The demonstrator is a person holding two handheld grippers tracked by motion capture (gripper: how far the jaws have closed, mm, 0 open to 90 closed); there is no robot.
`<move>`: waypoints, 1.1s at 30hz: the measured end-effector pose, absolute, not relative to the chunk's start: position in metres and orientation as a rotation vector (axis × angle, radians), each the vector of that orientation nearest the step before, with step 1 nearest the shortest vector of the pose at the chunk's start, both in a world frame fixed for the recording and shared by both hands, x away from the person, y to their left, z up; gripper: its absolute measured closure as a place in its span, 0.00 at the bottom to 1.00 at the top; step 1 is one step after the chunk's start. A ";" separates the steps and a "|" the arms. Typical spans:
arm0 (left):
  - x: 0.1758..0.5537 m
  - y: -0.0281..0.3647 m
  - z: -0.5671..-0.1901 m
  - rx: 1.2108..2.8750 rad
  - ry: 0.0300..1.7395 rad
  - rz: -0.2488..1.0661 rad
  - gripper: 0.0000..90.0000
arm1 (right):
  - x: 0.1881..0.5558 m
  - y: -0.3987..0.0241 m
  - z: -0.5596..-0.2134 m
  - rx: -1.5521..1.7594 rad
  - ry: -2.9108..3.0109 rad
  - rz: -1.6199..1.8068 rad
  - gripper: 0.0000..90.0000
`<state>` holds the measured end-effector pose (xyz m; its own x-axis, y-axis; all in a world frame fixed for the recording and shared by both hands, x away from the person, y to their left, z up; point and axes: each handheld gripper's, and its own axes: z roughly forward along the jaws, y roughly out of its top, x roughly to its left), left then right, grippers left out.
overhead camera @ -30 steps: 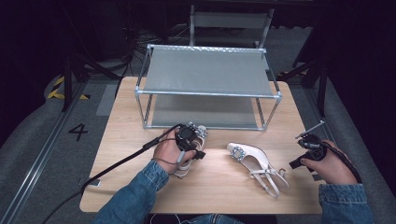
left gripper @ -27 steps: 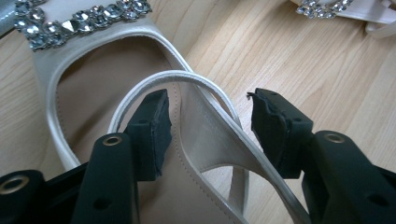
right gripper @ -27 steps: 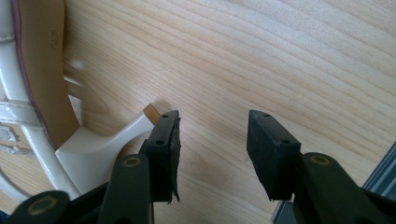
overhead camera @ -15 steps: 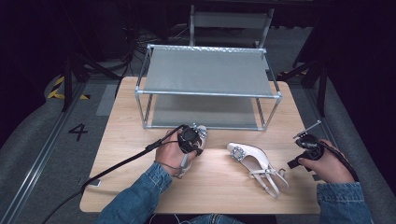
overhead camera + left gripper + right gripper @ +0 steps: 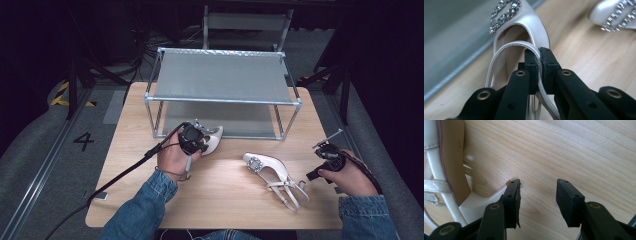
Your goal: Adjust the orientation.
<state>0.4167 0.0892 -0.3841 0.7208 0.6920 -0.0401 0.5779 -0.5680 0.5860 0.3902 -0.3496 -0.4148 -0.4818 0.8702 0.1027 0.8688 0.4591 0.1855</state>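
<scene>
A white slingback shoe with a jewelled buckle hangs tilted just in front of the rack, toe toward it. My left gripper has just been closing, and its jaws now pinch the shoe's thin heel strap; the left gripper is shut on it. The matching second shoe lies on the table to the right, and its buckle end shows beyond the held shoe. My right gripper stands open over bare wood, its left pad beside that second shoe's heel.
A two-shelf metal shoe rack with grey shelves stands at the back of the wooden table. The left gripper's cable trails off the table's left front. A chair stands behind the rack.
The left gripper has shut on the heel strap and risen, carrying the shoe a little toward the rack. The right hand and the second shoe have stayed put.
</scene>
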 end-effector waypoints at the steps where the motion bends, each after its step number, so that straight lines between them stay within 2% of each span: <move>1: 0.420 0.091 -0.383 2.330 0.961 0.274 0.95 | 0.390 -0.350 -0.415 1.600 2.678 0.330 0.61; 8: 0.445 0.103 -0.386 2.269 1.014 0.360 0.95 | 0.386 -0.351 -0.416 1.606 2.691 0.354 0.61; 19: 0.470 0.100 -0.403 2.233 1.037 0.426 0.94 | 0.378 -0.357 -0.420 1.647 2.674 0.344 0.61; 22: 0.476 0.099 -0.407 2.241 1.041 0.439 0.94 | 0.375 -0.359 -0.420 1.653 2.669 0.336 0.61; 25: 0.480 0.098 -0.411 2.235 1.032 0.398 0.93 | 0.373 -0.360 -0.422 1.664 2.665 0.337 0.61; 27: 0.481 0.098 -0.410 2.211 1.021 0.391 0.88 | 0.373 -0.361 -0.422 1.666 2.665 0.331 0.61; 28: 0.481 0.098 -0.410 2.211 1.021 0.391 0.82 | 0.372 -0.361 -0.422 1.669 2.665 0.332 0.61; 29: 0.481 0.098 -0.409 2.206 1.018 0.402 0.82 | 0.372 -0.361 -0.422 1.669 2.665 0.332 0.61; 30: 0.481 0.098 -0.408 2.192 1.018 0.379 0.73 | 0.372 -0.361 -0.422 1.670 2.665 0.336 0.61; 33: 0.477 0.098 -0.406 2.187 1.016 0.344 0.65 | 0.373 -0.361 -0.422 1.664 2.663 0.326 0.61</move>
